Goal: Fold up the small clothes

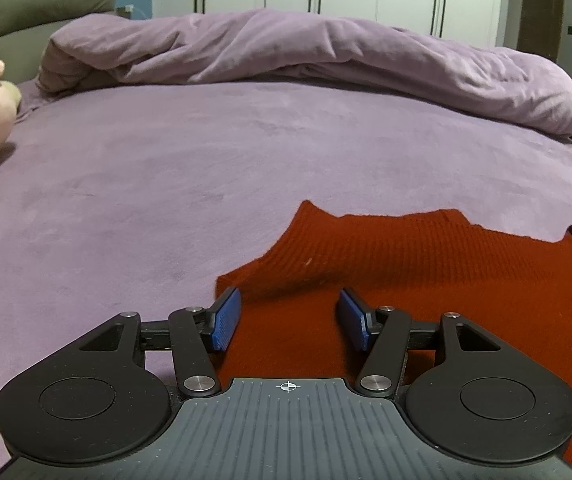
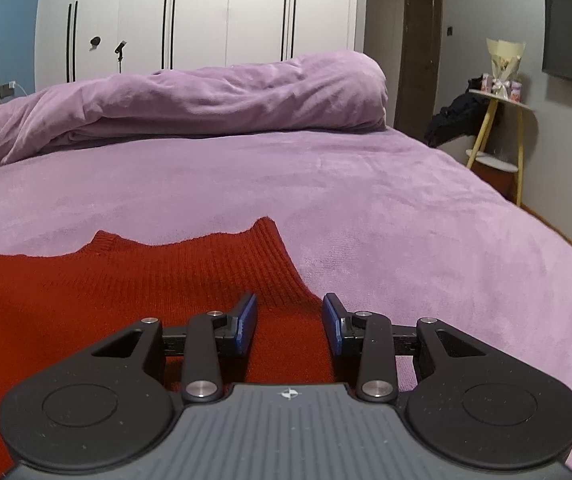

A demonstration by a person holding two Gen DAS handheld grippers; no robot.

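Lying flat on the purple bed (image 1: 166, 168), a red sweater (image 1: 426, 264) — both grippers' fingers (image 1: 228, 318) (image 2: 248, 322) spread apart, empty.

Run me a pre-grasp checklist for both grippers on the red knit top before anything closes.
1. Left gripper open: ok, blue pads apart.
2. Right gripper open: ok, pads apart.
3. Left gripper over the red knit top, near its left edge: ok.
4. Right gripper over the top's right edge, with the purple bed cover under its right finger: ok.
5. Top lying flat: mostly ok, though the far edge is uneven and a dark crease shows ahead of the left gripper.
6. Fabric between the pads: cannot tell; height above the cloth is unclear.
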